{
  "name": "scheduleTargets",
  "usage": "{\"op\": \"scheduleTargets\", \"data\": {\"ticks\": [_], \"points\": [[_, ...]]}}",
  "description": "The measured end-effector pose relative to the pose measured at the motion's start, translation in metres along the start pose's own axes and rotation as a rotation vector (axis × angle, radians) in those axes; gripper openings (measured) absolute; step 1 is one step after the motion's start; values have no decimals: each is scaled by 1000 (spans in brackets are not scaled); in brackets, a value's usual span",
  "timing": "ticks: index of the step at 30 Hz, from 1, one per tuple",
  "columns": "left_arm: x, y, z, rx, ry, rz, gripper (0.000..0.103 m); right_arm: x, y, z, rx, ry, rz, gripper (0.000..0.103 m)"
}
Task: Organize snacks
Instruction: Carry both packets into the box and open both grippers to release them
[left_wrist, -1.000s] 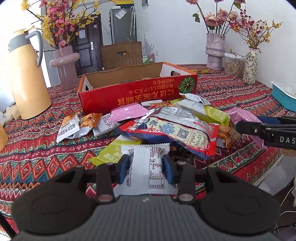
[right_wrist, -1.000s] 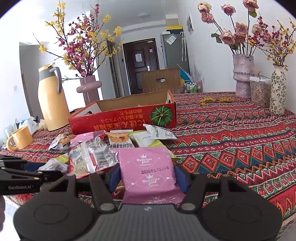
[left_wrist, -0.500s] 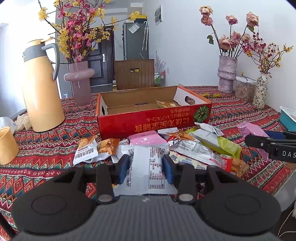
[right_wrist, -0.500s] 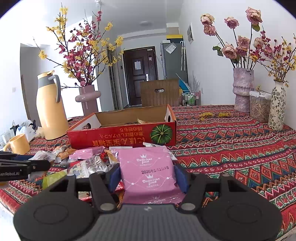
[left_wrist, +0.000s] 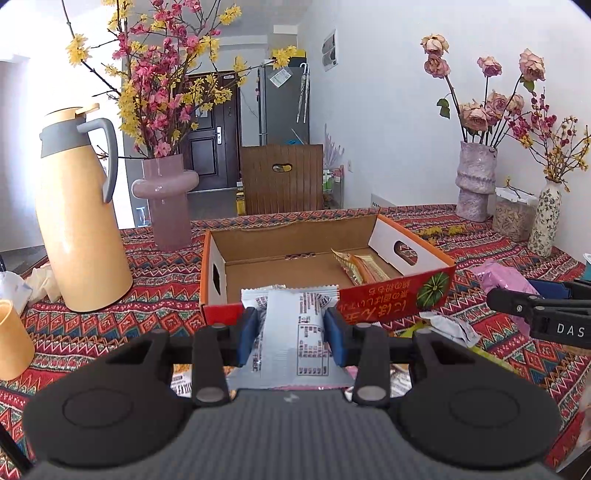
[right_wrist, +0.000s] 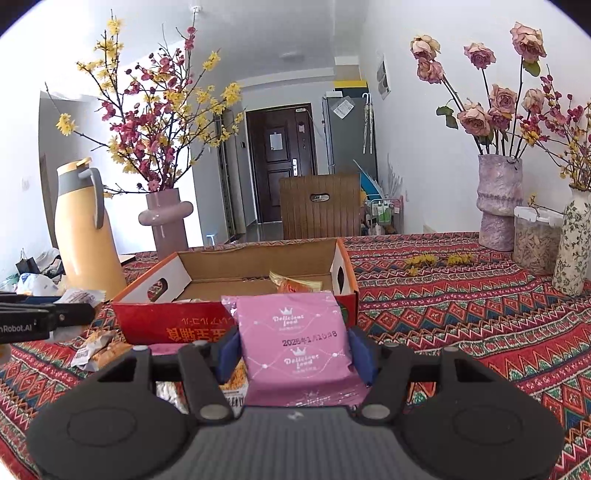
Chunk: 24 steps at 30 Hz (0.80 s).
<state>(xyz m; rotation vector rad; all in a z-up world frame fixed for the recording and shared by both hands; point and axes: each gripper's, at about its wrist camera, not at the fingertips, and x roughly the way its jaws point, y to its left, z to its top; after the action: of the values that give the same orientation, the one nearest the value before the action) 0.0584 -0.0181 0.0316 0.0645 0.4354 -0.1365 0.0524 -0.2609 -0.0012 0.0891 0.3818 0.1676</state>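
Note:
My left gripper (left_wrist: 291, 334) is shut on a white snack packet (left_wrist: 293, 332), held up just in front of the near wall of the red cardboard box (left_wrist: 388, 299). An orange-gold snack (left_wrist: 364, 267) lies inside that box at its right end. In the right wrist view my right gripper (right_wrist: 293, 345) is shut on a pink snack pack (right_wrist: 295, 339), raised before the same red box (right_wrist: 177, 321). The right gripper with its pink pack (left_wrist: 506, 280) shows at the right edge of the left wrist view. Loose snacks (right_wrist: 98, 349) lie on the patterned tablecloth (right_wrist: 480, 314) below both grippers.
A yellow thermos jug (left_wrist: 79, 218) and a pink vase of blossoms (left_wrist: 166, 201) stand left of the box. At the right are a purple vase (left_wrist: 476, 181), a clear jar (left_wrist: 515, 218) and a floral vase (left_wrist: 548, 218). An orange mug (left_wrist: 11, 339) stands at the near left, and a wooden chair (left_wrist: 282, 179) behind the table.
Both grippers have risen and moved toward the red box with their packets still held. The snack pile has dropped below the view, and the inside of the box now shows.

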Motion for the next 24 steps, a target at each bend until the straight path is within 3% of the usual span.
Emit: {"op": "scheduleTargets", "data": {"ticks": [14,24], "points": [[62,11,45,-16,-26,44,40,77,-4,50,-30,-17,11,60],[130,18,57,-61,33,83,40,153,2,78,-15,26,16,60]]}}
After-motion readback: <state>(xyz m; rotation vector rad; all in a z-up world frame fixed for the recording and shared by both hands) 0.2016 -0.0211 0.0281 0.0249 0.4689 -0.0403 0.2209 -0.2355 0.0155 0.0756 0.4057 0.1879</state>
